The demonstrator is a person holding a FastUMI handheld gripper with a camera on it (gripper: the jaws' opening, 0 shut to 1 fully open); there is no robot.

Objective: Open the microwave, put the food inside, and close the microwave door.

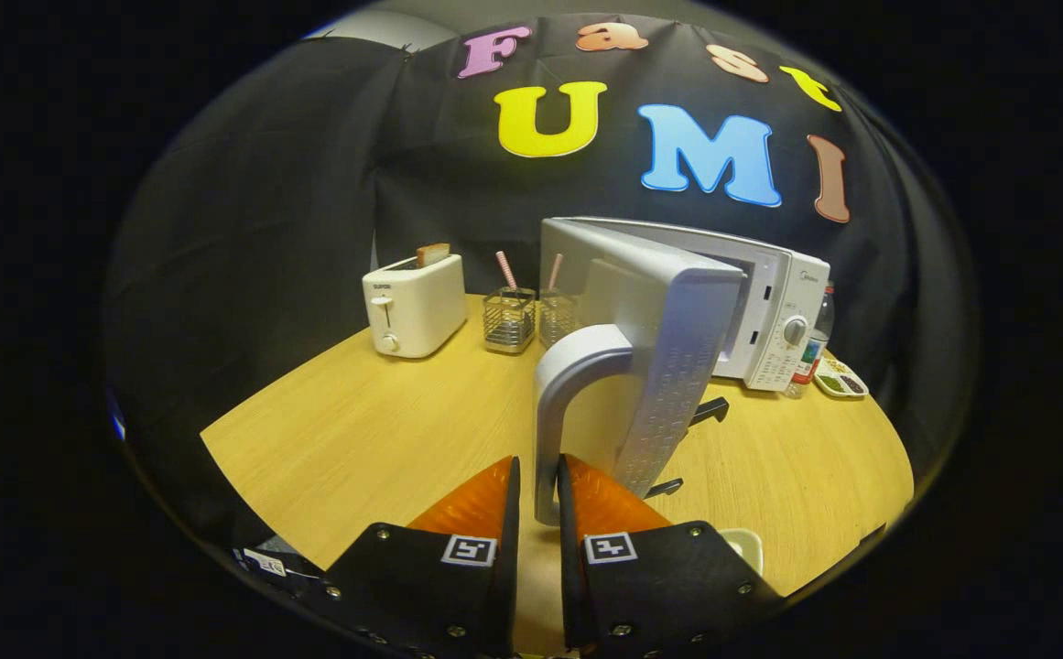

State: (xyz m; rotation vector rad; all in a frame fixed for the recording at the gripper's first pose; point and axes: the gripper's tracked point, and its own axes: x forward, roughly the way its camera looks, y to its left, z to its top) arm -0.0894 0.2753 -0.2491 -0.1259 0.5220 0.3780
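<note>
Gripper point(538, 499) pinched on the lower end of the microwave door handle point(560, 403), both fingers against it. Microwave door point(668, 348) swung well open, edge-on just ahead; microwave point(774, 311) beyond, to the right. Food not identified with certainty. Risk: slip off the smooth handle on an oblique pull; door swinging toward the wire holders point(531, 318) beyond. Wooden table point(357, 430), toaster point(414, 307) far left, bottle point(819, 334) behind microwave, black cloth wall.

White toaster point(414, 316) holding toast, two wire holders point(509, 320) (striped straws inside), bottle point(815, 348), wooden table point(357, 430)
</note>
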